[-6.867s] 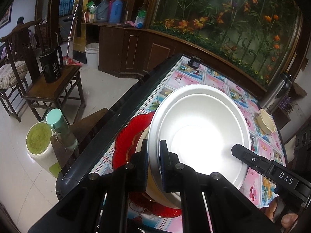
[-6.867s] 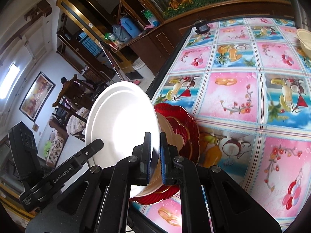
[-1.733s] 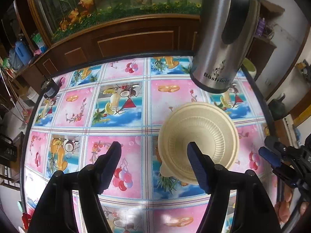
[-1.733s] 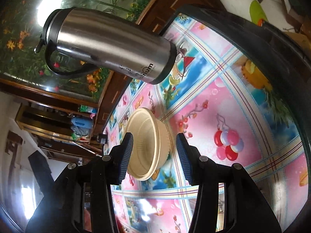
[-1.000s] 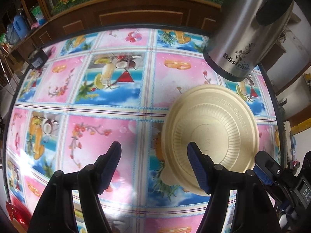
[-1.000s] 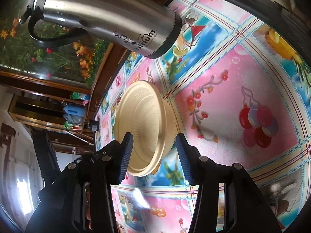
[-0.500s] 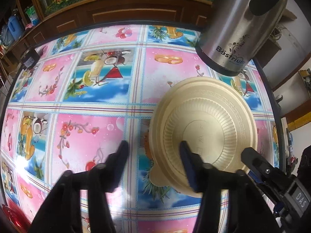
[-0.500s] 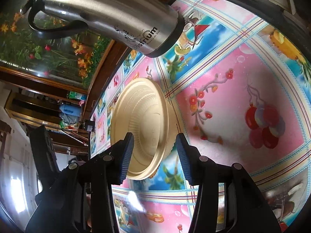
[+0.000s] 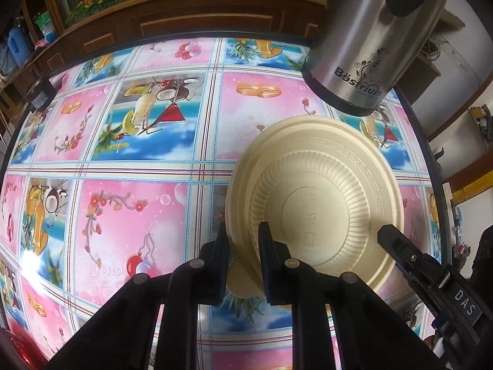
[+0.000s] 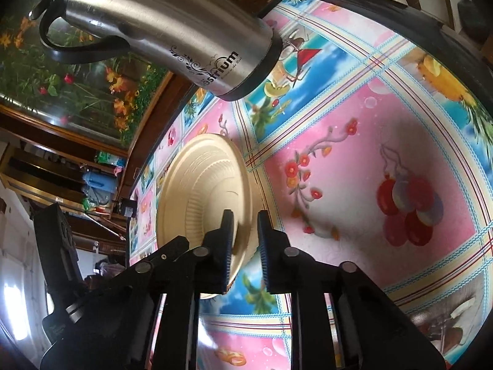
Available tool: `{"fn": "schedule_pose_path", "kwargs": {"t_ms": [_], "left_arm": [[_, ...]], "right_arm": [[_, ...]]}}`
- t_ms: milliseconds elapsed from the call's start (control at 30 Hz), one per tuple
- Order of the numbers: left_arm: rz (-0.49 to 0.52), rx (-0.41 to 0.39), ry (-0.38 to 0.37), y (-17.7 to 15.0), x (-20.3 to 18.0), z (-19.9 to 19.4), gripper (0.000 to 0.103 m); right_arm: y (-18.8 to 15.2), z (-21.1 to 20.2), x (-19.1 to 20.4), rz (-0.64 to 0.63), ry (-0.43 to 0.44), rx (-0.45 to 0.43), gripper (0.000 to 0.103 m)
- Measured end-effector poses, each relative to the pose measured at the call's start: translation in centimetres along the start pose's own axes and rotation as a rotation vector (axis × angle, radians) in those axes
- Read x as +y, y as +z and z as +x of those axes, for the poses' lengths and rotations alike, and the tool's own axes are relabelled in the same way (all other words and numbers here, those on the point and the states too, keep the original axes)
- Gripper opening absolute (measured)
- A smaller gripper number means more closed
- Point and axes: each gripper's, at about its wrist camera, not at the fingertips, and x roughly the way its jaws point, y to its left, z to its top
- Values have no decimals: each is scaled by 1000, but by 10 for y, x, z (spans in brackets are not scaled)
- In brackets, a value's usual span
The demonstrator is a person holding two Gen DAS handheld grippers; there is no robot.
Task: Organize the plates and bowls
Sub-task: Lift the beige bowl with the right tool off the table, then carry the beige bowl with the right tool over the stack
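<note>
The table [image 9: 138,209], covered by a patterned cloth, is cut off at the near edge. The steel flask [image 9: 363,40] loses its top to the frame. The cream bowl [image 9: 317,197] sits mouth-up at the right, just beside the flask. Its left rim is pinched by the closing left gripper [image 9: 243,246], its near rim clamped by the right gripper [image 10: 245,240].

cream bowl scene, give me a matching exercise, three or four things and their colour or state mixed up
Things:
1. cream bowl
2. steel flask
3. left gripper
4. tablecloth

States:
a. stands upright behind the bowl
b. pink and blue picture squares
c. ribbed inside, rim between two pairs of fingers
d. jaws closing on the bowl's near rim

Pairs: 1-c, 2-a, 3-d, 4-b
</note>
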Motion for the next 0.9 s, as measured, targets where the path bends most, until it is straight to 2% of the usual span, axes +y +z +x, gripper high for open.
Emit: {"fn": "schedule_pose_path", "kwargs": {"t_ms": [167, 433, 600, 733, 900], "left_arm": [[-23, 10, -25, -6, 8, -4, 17], [-110, -33, -43, -27, 44, -33, 16], [-174, -76, -55, -48, 78, -63, 16], [-229, -123, -36, -72, 108, -90, 16], [-273, -178, -34, -110, 135, -117, 17]], "right_arm": [[-1, -2, 4, -12, -1, -6, 10], [-16, -3, 34, -98, 15, 25, 10], [-36, 0, 65, -177, 37, 69, 11], [-61, 0, 94, -236, 66, 111, 11], [-98, -19, 128, -319, 93, 113, 11]]}}
